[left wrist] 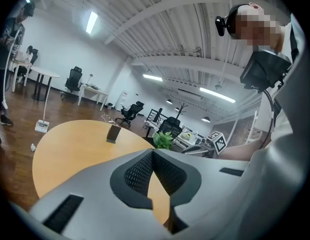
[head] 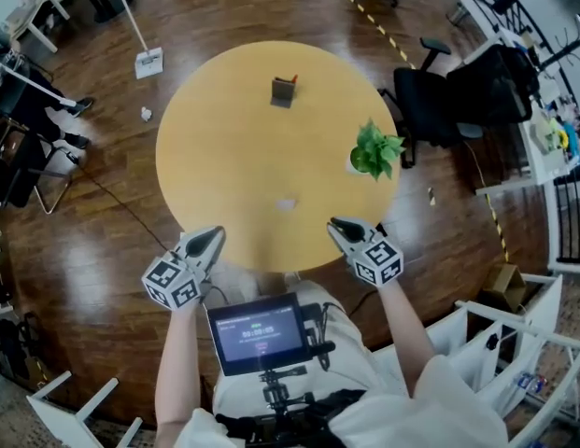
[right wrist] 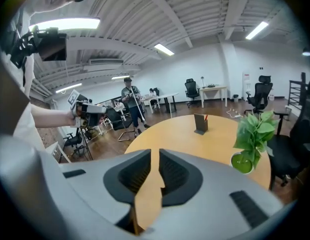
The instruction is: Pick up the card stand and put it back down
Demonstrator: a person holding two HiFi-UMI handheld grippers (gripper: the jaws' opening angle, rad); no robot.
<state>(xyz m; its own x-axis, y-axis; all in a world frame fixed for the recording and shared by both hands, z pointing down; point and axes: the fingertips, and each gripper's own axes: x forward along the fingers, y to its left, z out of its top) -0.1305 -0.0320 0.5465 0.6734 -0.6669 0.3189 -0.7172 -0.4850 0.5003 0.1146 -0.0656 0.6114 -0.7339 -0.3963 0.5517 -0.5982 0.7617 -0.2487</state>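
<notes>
The card stand (head: 284,91), a small dark holder with a red-tipped pen, stands upright at the far side of the round yellow table (head: 224,147). It shows small in the left gripper view (left wrist: 113,133) and in the right gripper view (right wrist: 200,124). Both grippers hover at the table's near edge, far from the stand. My left gripper (head: 207,242) has its jaw tips touching, with nothing between them (left wrist: 153,151). My right gripper (head: 346,229) shows a narrow gap between its pads, and only the tabletop is visible through it (right wrist: 155,151).
A potted green plant (head: 375,149) stands at the table's right edge. A small white scrap (head: 287,203) lies near the table's middle. A black office chair (head: 430,101) stands close on the right. A person (right wrist: 131,104) stands beyond the table's left side.
</notes>
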